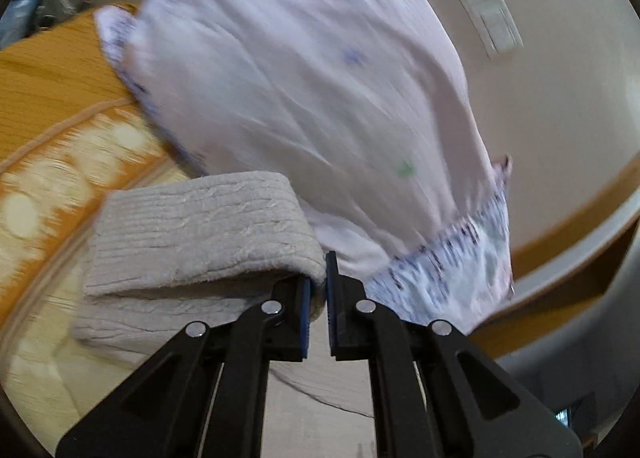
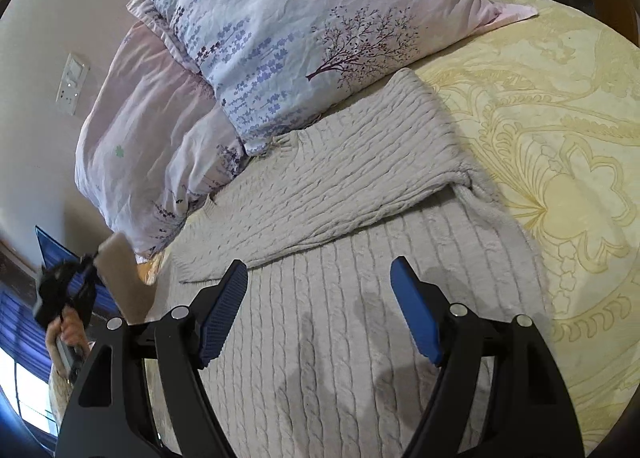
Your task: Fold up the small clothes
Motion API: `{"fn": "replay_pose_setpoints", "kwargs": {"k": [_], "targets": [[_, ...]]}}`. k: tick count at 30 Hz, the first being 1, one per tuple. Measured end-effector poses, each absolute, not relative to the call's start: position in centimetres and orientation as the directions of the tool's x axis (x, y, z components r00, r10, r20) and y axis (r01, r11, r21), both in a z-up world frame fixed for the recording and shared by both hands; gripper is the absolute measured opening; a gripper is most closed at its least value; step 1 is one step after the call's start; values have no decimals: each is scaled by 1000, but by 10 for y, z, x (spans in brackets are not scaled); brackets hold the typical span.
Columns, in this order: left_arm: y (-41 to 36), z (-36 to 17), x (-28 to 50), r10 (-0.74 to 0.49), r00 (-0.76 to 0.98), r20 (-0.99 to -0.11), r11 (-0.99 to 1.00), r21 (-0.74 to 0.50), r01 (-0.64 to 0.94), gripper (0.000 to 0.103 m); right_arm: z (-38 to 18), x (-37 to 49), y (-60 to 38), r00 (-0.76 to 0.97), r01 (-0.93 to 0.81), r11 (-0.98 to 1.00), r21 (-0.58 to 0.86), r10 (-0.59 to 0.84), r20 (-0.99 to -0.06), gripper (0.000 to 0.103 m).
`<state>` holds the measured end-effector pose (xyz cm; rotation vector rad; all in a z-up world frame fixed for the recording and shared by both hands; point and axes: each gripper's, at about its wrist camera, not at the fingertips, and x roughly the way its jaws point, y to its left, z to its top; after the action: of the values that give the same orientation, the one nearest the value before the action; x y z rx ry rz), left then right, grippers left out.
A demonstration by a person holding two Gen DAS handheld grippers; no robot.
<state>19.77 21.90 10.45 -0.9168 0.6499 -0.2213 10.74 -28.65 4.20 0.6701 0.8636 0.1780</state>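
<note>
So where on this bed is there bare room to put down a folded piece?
The yellow bedspread right of the grey knit sweater is bare, from the pillow corner down to the near edge. The sweater itself fills the middle, and its folded sleeve runs up against the pillows. The left is crowded: a second pillow lies by the left gripper.

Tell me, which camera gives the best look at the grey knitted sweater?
The right wrist view: the grey knitted sweater lies spread on the yellow bedspread, one sleeve folded across it, below the pillows. The left wrist view shows only a folded part nipped in the left gripper, its jaws shut on it.
</note>
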Motion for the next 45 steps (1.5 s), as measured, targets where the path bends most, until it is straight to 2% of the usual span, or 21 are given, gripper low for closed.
{"fn": "replay_pose_setpoints", "kwargs": {"k": [6,10,16,19,22,23,26,27,28,32,35,38,42,45], "targets": [[139,103,224,-557,711,-429,620,-785,12,6,43,105,-285,644,103,784,612,417,-642,75],[83,80,232,-644,630,-433,591,-805,51,6,42,103,-287,638,110,783,613,417,-647,75],[28,37,235,-697,536,-477,579,-815,27,7,43,99,-286,630,105,790,604,417,-655,75],[14,20,237,-702,502,-505,584,-812,1,12,44,99,-286,629,104,795,598,413,-659,75],[5,8,238,-702,438,-561,614,-789,-26,31,48,101,-284,623,97,804,587,410,-666,75],[2,9,237,-709,414,-571,621,-784,-18,42,50,102,-283,623,92,808,583,410,-666,75],[3,19,223,-751,345,-564,615,-787,53,66,61,107,-277,627,62,829,556,401,-668,75],[6,22,217,-764,325,-557,608,-790,75,71,64,108,-275,629,50,836,547,399,-667,75],[12,28,207,-771,305,-559,612,-783,112,72,71,112,-269,631,24,848,529,398,-666,75],[54,49,177,-673,378,-635,728,-659,188,72,89,128,-239,627,-96,880,466,417,-658,74],[93,56,172,-525,478,-704,837,-528,143,70,99,146,-199,616,-235,898,372,434,-658,64],[125,50,177,-466,506,-726,859,-508,62,65,100,167,-147,583,-392,884,255,453,-674,55],[143,39,182,-351,498,-793,911,-412,-13,62,99,173,-89,571,-562,821,102,474,-670,54],[155,27,184,-348,478,-807,909,-414,-37,61,93,176,-52,542,-660,751,17,491,-682,54]]}}
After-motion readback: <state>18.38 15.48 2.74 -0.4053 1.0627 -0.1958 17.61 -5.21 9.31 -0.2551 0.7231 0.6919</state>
